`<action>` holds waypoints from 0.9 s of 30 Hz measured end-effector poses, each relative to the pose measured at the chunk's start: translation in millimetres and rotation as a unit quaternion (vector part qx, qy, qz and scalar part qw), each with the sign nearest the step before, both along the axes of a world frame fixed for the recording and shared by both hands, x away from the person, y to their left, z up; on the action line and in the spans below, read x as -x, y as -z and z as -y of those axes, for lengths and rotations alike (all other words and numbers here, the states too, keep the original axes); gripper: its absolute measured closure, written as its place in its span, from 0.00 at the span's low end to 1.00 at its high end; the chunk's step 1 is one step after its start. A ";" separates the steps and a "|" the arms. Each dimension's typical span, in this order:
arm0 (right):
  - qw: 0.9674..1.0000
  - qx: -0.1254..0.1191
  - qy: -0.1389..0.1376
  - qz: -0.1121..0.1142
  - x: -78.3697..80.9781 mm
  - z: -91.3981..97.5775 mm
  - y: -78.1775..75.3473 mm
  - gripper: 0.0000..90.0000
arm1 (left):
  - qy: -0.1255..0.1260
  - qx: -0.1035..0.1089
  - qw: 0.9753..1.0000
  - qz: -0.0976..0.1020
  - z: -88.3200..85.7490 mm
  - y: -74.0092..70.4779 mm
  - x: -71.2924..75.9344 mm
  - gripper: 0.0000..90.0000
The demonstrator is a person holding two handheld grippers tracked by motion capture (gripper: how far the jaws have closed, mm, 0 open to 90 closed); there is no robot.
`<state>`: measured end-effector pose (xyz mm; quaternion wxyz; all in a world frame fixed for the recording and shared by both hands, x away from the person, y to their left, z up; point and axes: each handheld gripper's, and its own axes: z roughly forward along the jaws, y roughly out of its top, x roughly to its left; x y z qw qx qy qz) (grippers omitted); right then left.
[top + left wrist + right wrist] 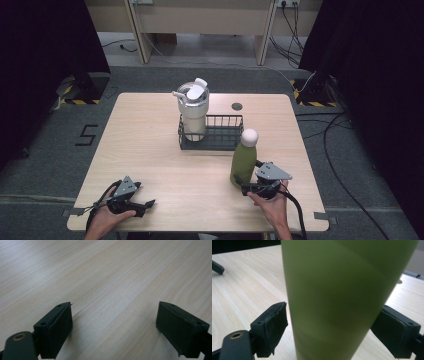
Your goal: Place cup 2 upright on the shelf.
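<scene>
Right hand-held gripper [243, 189]: I have it low at the near right of the surface [150, 150], a hand [272, 207] behind it, its jaws one on each side of the green bottle's lower body.
Right jaws: in the right gripper view the right pad [395, 331] meets the bottle's side; the left pad [273, 327] lies just beside it with a thin sliver of wood showing between, so I read this as a pinch on the bottle, though the left contact I cannot fully confirm.
Green bottle [243, 162]: it stands upright with a slight lean, on the surface, in front of the right end of the wire basket and outside it. Its white round cap [249, 137] comes level with the basket's front rim in the high view. Whether its base rests flat I cannot tell.
Left hand-held gripper [148, 204]: it lies low at the near left of the surface, well apart from the bottle.
Left jaws: spread wide in the left gripper view [113, 326], with bare wood grain between them.
Wire basket [222, 131]: black, mid-surface, behind the bottle.
White tumbler [193, 107]: it stands upright in the left end of the basket, its lid flap raised.
Dark round spot [237, 106]: on the surface behind the basket, apart from it.
</scene>
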<state>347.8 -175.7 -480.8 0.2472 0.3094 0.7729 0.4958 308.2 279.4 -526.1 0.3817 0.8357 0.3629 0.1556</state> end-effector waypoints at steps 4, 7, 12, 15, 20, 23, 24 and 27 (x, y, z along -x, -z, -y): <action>1.000 -0.003 -0.001 -0.001 -4.3 -1.3 1.8 0.18 | 0.000 0.000 1.000 0.000 0.0 0.0 0.0 0.15; 1.000 -0.012 -0.003 0.000 -7.2 -3.0 4.0 0.19 | 0.000 0.000 1.000 0.000 0.0 0.0 0.0 0.15; 1.000 -0.020 -0.007 -0.001 -12.3 -6.7 8.2 0.20 | 0.000 0.000 1.000 0.000 0.0 0.0 0.0 0.15; 1.000 -0.024 -0.008 0.002 -14.2 -7.0 9.1 0.22 | 0.000 0.000 1.000 0.000 0.0 0.0 0.0 0.15; 0.999 -0.036 -0.012 -0.002 -16.6 -6.9 11.2 0.23 | 0.000 0.000 1.000 0.000 0.0 0.0 0.0 0.15; 0.999 -0.038 -0.010 -0.001 -16.5 -7.1 11.3 0.23 | 0.000 -0.001 1.000 0.000 -0.1 -0.1 -0.1 0.15; 0.999 -0.038 -0.010 -0.001 -16.4 -7.1 11.3 0.23 | 0.000 -0.001 1.000 0.000 -0.1 -0.1 -0.1 0.15; 0.999 -0.040 -0.004 0.004 -14.7 -8.4 11.9 0.23 | 0.000 0.000 1.000 0.000 0.0 0.0 0.0 0.15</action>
